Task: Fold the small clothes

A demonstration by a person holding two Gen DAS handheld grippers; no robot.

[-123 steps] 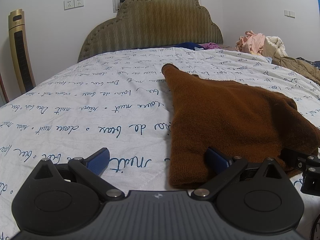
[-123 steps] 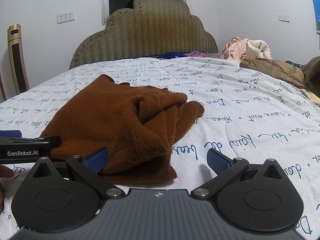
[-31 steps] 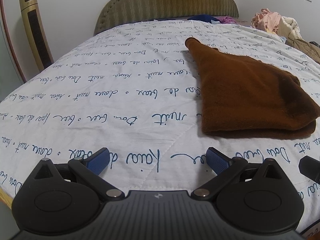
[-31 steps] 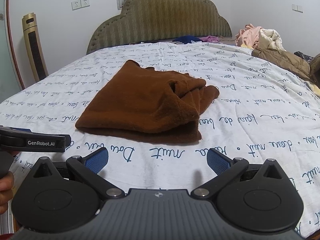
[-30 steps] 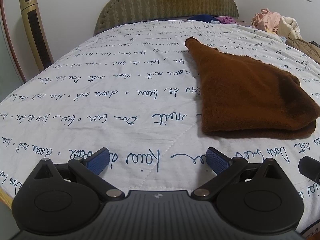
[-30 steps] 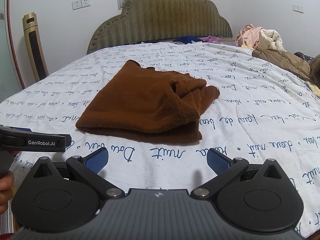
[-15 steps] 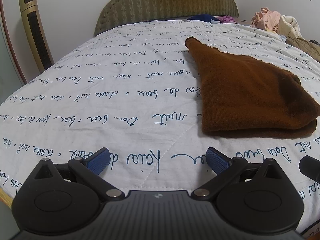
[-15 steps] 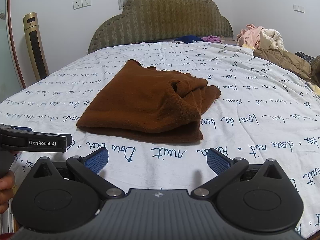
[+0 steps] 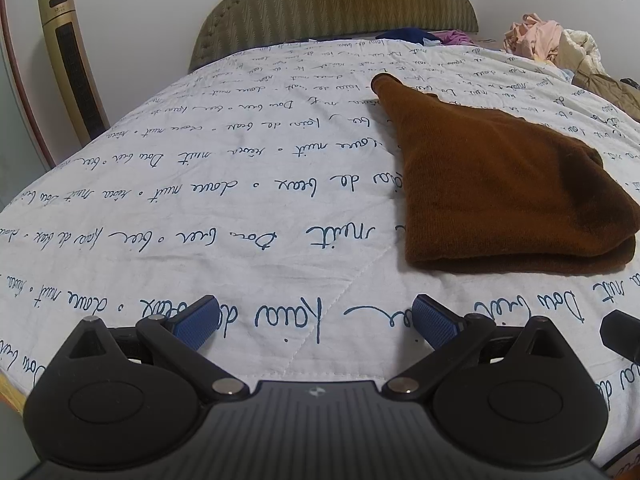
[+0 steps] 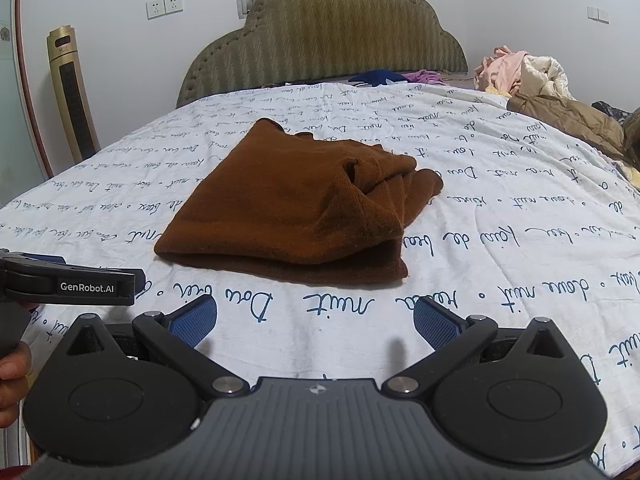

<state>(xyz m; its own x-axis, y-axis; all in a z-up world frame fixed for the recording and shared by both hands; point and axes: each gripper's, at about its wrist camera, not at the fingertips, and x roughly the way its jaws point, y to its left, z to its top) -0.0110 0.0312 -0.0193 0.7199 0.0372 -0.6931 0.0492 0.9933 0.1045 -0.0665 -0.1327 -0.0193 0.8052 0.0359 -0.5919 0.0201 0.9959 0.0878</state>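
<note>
Nearest to me, my left gripper (image 9: 316, 316) has its fingers (image 9: 196, 318) spread wide with nothing between them, only the white bedspread (image 9: 200, 208) with its blue script underneath. My right gripper (image 10: 316, 318) is the same: fingers (image 10: 436, 322) fully apart, holding nothing, hovering over bare bedspread (image 10: 500, 208).

Just beyond the fingertips of the right gripper lies the brown garment (image 10: 292, 208), folded into a rough wedge on the bed, its thick doubled edge facing me and looser bunched folds toward the right finger's side. From the left gripper it sits ahead and off to the right finger's side (image 9: 492, 184), clear of both fingers. Nothing lies between the fingers and the cloth.

To the left of the right gripper's fingers I see the side of the left gripper (the "GenRobot.AI" label) and a bit of the hand (image 10: 12, 376) holding it.

Farther off: a pile of clothes (image 10: 520, 68) and a tan jacket (image 10: 568, 120) at the bed's far right, the padded headboard (image 10: 320, 36), and a gold tower fan (image 10: 72, 92) by the wall.
</note>
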